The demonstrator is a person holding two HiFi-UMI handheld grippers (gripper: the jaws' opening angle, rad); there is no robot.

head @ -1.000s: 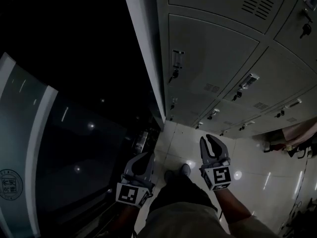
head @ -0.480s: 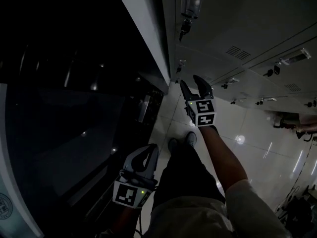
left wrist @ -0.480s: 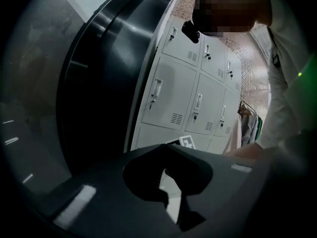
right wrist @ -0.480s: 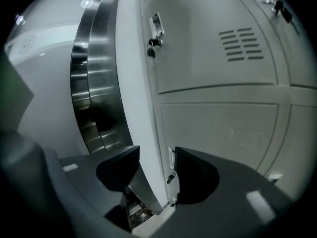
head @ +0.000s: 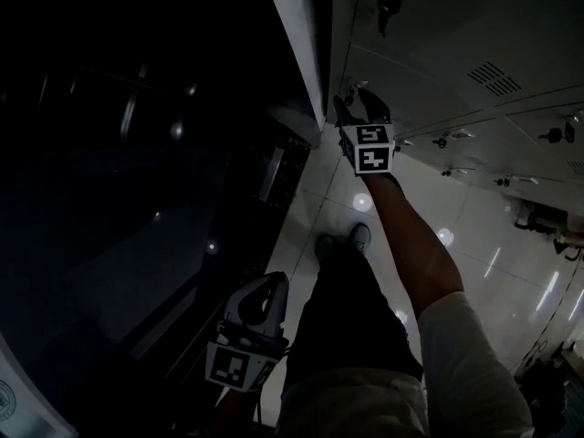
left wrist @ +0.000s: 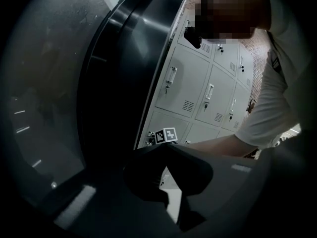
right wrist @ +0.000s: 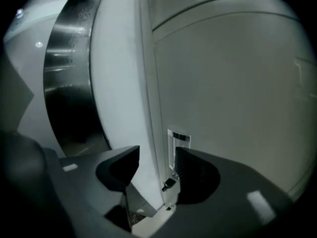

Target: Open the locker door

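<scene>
Head view looks steeply down over my right arm, which is stretched out nearly straight ahead, the bare forearm [head: 412, 245] leading from a white sleeve [head: 470, 363] to my right gripper [head: 362, 104]. It is held low against the bottom row of the grey locker bank [head: 447, 26], close to the bank's left edge, with its marker cube facing up toward me. My left arm hangs down by my thigh, and my left gripper [head: 266, 290] points forward above the glossy tiled floor [head: 474, 235], well apart from the lockers and next to dark glass.

Right gripper view shows these jaws spread apart with nothing clamped. The locker door [right wrist: 233, 93] fills the right side. Its small latch plate [right wrist: 179, 144] stands in the gap, just beside the right jaw's pad, and the key [right wrist: 168, 184] below it is also between the jaws. I cannot tell whether the pad touches the plate. The pale side panel [right wrist: 121, 83] of the bank runs behind the other jaw.

Left gripper view shows that pair's tips closed together, with nothing held.
</scene>
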